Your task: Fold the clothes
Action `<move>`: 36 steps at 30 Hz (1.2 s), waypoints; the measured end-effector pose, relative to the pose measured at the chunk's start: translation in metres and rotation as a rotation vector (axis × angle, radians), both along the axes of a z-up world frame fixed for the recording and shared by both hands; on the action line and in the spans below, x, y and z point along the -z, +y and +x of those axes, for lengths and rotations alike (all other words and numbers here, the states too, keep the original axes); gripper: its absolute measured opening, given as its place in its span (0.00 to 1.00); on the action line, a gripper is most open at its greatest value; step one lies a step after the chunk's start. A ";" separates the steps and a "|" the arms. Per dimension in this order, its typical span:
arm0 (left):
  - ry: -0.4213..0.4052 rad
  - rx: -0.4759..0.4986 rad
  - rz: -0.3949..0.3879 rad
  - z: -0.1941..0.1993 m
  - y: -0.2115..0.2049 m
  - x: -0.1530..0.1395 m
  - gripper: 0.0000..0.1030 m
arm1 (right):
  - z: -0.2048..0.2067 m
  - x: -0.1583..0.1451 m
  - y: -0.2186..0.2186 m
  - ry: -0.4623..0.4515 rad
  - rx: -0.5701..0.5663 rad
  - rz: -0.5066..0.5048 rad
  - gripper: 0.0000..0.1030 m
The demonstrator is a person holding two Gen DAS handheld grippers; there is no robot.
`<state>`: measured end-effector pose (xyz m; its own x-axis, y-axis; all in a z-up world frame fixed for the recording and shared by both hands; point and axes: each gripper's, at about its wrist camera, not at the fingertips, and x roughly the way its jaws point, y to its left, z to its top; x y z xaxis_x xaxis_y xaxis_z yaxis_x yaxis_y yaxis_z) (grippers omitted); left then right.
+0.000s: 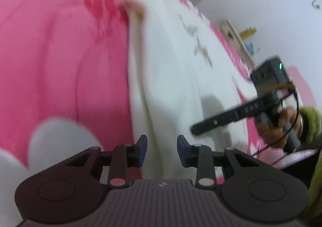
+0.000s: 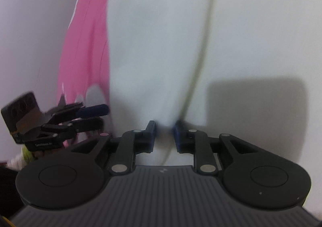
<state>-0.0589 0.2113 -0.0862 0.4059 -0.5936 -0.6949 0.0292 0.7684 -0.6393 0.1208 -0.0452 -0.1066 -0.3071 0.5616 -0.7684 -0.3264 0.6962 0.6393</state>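
On pink bedsheet (image 1: 60, 56): white garment (image 1: 171, 76) lying lengthwise, one long fold visible, not yet compact. Right gripper (image 2: 165, 136) pinching near edge of white garment. Left gripper (image 1: 162, 151) released, empty, hovering just over it. Most folding left, I'd judge.

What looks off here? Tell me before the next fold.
Nothing looks torn or spilled. The white garment lies on the pink sheet at a slant, with its far corner curled up and its long edge bunched rather than flat. Both views are blurred, so finer creases cannot be judged.
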 end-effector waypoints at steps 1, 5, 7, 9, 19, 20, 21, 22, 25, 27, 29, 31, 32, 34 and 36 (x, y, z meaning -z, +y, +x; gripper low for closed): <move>0.023 0.015 -0.002 -0.002 -0.004 0.004 0.32 | -0.005 0.001 0.003 0.000 -0.015 0.003 0.19; 0.073 0.066 -0.005 -0.010 -0.020 0.018 0.31 | -0.015 0.005 0.009 0.016 -0.031 0.012 0.19; 0.065 0.071 0.009 -0.011 -0.025 0.021 0.28 | -0.020 0.004 0.013 0.008 -0.050 0.014 0.19; 0.059 0.067 0.022 -0.012 -0.028 0.023 0.18 | -0.028 0.002 0.015 -0.030 -0.072 0.011 0.16; 0.046 0.059 -0.011 -0.022 -0.025 0.020 0.08 | -0.040 0.005 0.021 -0.053 -0.109 0.006 0.05; 0.049 0.061 -0.001 -0.023 -0.027 0.021 0.08 | -0.041 0.008 0.020 -0.049 -0.109 -0.001 0.05; 0.050 0.065 0.005 -0.022 -0.028 0.023 0.08 | -0.041 0.011 0.019 -0.043 -0.106 -0.008 0.05; 0.048 0.071 0.018 -0.022 -0.030 0.025 0.08 | -0.041 0.015 0.020 -0.033 -0.100 -0.017 0.05; 0.042 0.098 0.046 -0.019 -0.034 0.025 0.09 | -0.041 0.016 0.019 -0.028 -0.096 -0.027 0.06; 0.041 0.128 0.069 -0.018 -0.036 0.022 0.13 | -0.043 0.012 0.018 -0.034 -0.117 -0.031 0.08; 0.029 0.167 0.109 -0.016 -0.038 0.013 0.16 | -0.043 0.006 0.012 -0.029 -0.135 -0.045 0.11; -0.003 0.193 0.165 -0.014 -0.035 0.000 0.26 | -0.043 -0.003 0.002 -0.047 -0.158 -0.057 0.15; -0.024 0.197 0.198 -0.014 -0.032 -0.009 0.34 | -0.043 -0.009 -0.004 -0.065 -0.172 -0.062 0.16; -0.074 0.172 0.234 -0.003 -0.024 -0.024 0.35 | -0.041 -0.019 -0.016 -0.105 -0.189 -0.071 0.16; -0.128 0.142 0.246 0.013 -0.019 -0.039 0.35 | -0.035 -0.031 -0.032 -0.151 -0.173 -0.086 0.16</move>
<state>-0.0454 0.1925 -0.0475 0.4244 -0.4713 -0.7732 0.2162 0.8819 -0.4189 0.0860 -0.0771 -0.0755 -0.2711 0.4411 -0.8555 -0.5327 0.6715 0.5150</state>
